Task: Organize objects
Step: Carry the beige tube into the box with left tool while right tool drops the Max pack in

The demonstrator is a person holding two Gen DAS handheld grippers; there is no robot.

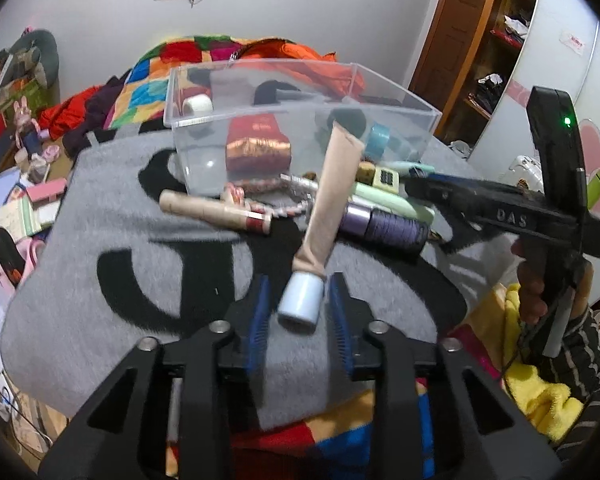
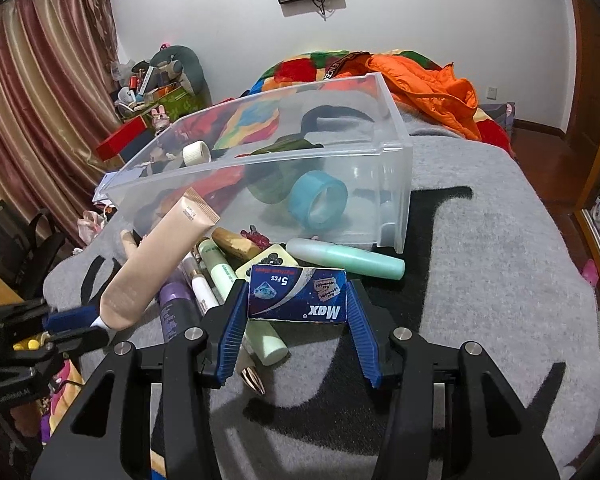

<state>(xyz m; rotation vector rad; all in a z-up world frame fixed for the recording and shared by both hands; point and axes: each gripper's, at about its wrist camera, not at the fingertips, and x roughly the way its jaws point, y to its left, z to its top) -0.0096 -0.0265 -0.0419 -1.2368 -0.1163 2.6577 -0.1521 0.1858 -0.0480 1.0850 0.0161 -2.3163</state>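
The left gripper [image 1: 298, 304] is clamped on the white cap of a beige cosmetic tube [image 1: 328, 196], its blue fingers [image 1: 260, 320] pressing either side of the cap. The tube sticks up and forward, lifted clear of the grey blanket [image 1: 100, 312] on the bed, its crimped end reaching in front of the clear plastic box [image 1: 300, 120].

The right gripper [image 2: 298, 308] is closed on a blue razor-blade packet [image 2: 298, 294] marked "Max", one finger against each short edge, and holds it just above the pile of small things in front of the box. Under and around it lie a mint green tube [image 2: 348, 258], a pale green tube [image 2: 240, 300], a purple bottle [image 2: 174, 308] and a small calculator [image 2: 266, 260].

Inside the box sit a blue tape roll [image 2: 320, 200], a green tape roll [image 2: 268, 184] and a white tape roll [image 2: 196, 153]. From the left view a red and gold pouch [image 1: 258, 144] also shows through the box wall.
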